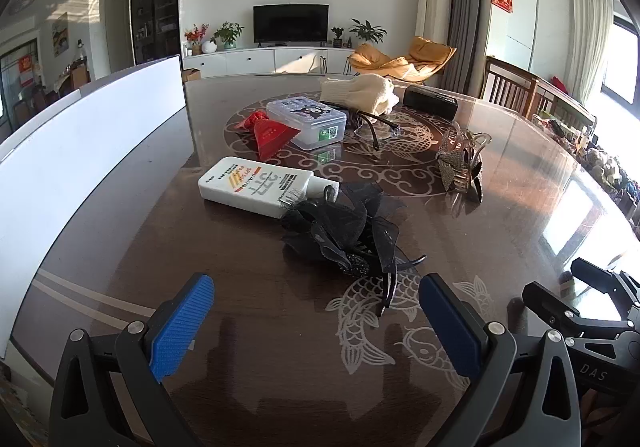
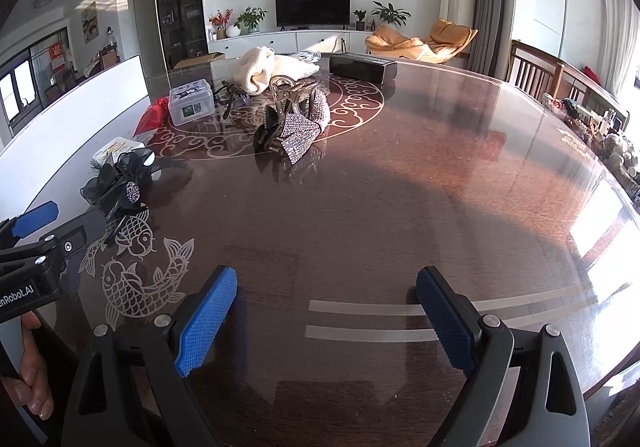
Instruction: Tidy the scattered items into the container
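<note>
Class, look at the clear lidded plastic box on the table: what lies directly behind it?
Behind the clear lidded plastic box lie cream knitted gloves; a long black case sits further right. The box's contents cannot be made out.

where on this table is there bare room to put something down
Widest bare stretch: in front of the right gripper, out to the right table edge, past the rhinestone clip. Crowded: the far-left cluster of clear box, glasses, white bottle and black bow clip.

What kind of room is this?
Probably a home's living and dining room: a TV on a white cabinet, an orange lounge chair, and a big round dining table.
</note>
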Tool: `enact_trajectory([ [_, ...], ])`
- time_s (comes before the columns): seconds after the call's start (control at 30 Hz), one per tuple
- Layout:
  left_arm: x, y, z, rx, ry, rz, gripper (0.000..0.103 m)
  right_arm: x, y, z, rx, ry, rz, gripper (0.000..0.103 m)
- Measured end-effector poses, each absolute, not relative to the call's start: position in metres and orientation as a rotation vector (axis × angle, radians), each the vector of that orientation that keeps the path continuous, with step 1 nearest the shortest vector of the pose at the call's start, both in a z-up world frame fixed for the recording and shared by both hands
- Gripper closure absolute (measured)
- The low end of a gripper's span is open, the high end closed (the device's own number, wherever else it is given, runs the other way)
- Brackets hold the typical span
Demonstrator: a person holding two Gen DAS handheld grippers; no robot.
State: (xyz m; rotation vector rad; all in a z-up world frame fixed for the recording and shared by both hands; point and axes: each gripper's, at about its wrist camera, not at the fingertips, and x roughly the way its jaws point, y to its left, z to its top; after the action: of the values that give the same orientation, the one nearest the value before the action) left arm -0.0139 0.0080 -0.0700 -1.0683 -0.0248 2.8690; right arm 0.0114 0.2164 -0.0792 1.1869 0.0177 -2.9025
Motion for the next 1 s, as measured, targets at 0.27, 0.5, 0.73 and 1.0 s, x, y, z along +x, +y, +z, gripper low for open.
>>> enact_trajectory([
  [0.27, -0.0137, 0.0050, -0.0693, -1.063, -0.053, 2.862, 0.000, 0.0116, 0.2176, -0.0784, 1.216, 0.019, -2.891, 0.011],
  [0.5, -0.0142, 0.0061, -0.0697, -1.067, -0.048, 2.857, 0.000, 0.0124, 0.2175, -0.0792, 1.203, 0.021, -2.896, 0.011],
  [0.73, -0.0144, 0.0062, -0.0695, -1.066, -0.050, 2.856, 0.000, 0.0131, 0.2179, -0.0795, 1.200, 0.021, -2.897, 0.011],
  [1.0, -0.0145, 0.0071, -0.0704, -1.074, -0.052, 2.852, 0.000, 0.0136, 0.2180, -0.0796, 1.199, 0.021, -2.898, 0.011],
])
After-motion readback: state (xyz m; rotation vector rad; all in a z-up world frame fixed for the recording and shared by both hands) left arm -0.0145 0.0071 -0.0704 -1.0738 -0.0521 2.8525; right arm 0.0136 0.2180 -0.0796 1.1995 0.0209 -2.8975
